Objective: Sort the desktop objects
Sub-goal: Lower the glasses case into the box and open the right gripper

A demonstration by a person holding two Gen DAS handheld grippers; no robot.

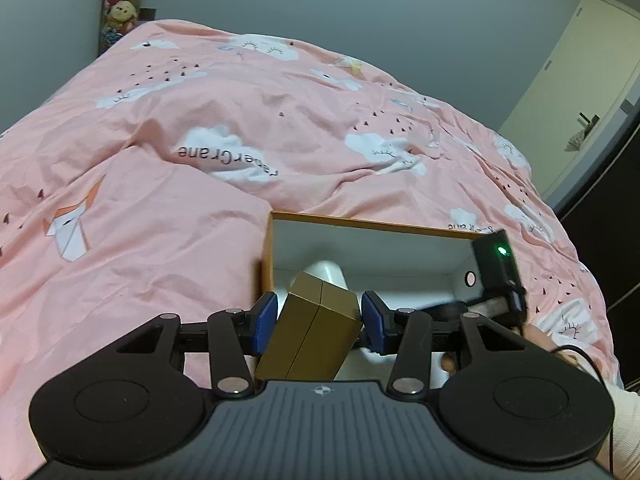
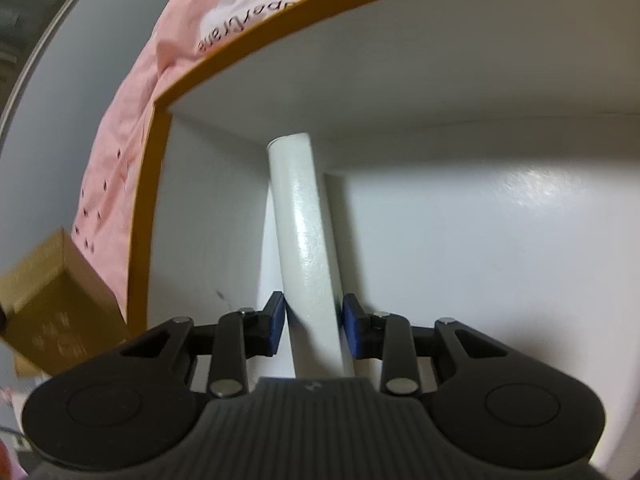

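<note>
My left gripper [image 1: 320,320] is shut on a gold rectangular box [image 1: 316,332], its blue pads [image 1: 266,320] pressing both sides. It hangs over the near left corner of an open white box with an orange rim [image 1: 360,222]. My right gripper [image 2: 314,328] is shut on a white tube [image 2: 306,232]. It holds the tube slanted inside that white box [image 2: 480,240], with the far end by the back wall. The tube's end [image 1: 326,270] shows behind the gold box in the left wrist view. The right gripper's black body with a green light [image 1: 496,264] shows at the box's right side.
The white box lies on a bed covered by a rumpled pink quilt with cloud prints [image 1: 200,120]. A hand and pale sleeve [image 1: 560,352] are at the right. A blurred brown box [image 2: 52,300] sits outside the orange wall [image 2: 144,220]. A door [image 1: 580,60] is at the far right.
</note>
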